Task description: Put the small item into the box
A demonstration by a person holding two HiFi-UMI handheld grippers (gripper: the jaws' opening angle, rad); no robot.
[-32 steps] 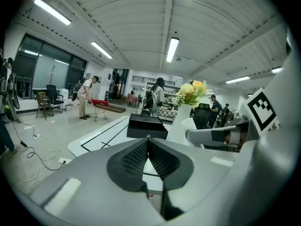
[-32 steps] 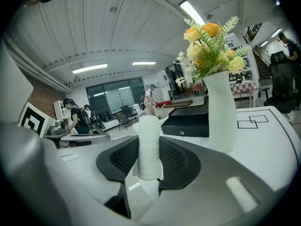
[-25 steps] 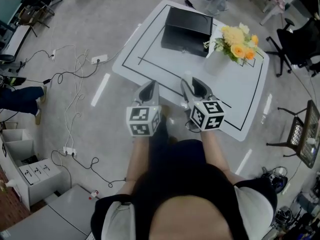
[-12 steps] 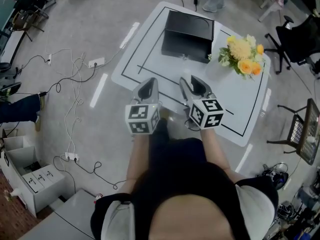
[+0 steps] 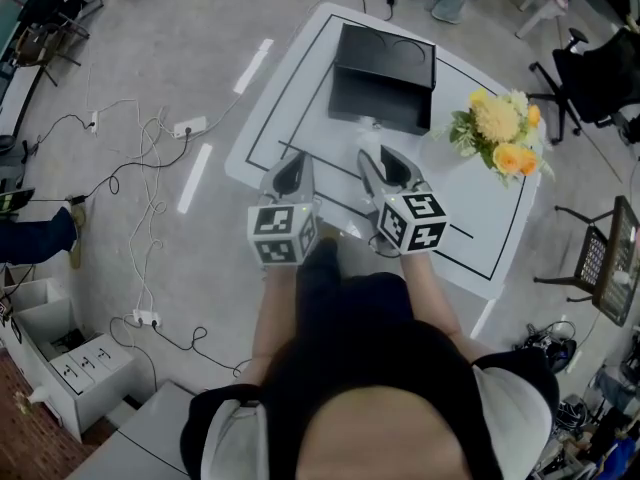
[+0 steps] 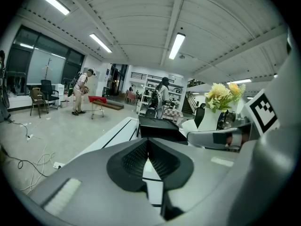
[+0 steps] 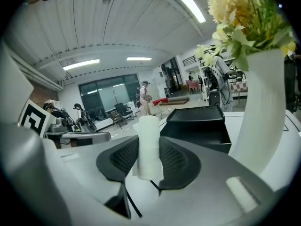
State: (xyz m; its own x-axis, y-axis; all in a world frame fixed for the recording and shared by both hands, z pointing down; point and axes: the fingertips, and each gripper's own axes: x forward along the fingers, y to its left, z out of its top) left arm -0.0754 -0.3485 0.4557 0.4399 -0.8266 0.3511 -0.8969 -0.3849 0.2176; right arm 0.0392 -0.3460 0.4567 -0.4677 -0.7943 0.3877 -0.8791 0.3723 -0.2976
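Carrying the small white roll (image 7: 148,142) to the open black box (image 5: 383,78) probably goes best level and steady, clear of the flowers (image 5: 503,136), loosening only once above the box's hollow. The roll stands upright, pinched between the right tongs (image 5: 389,170) over the near tabletop (image 5: 470,218). The left tongs (image 5: 290,175) are closed on nothing.
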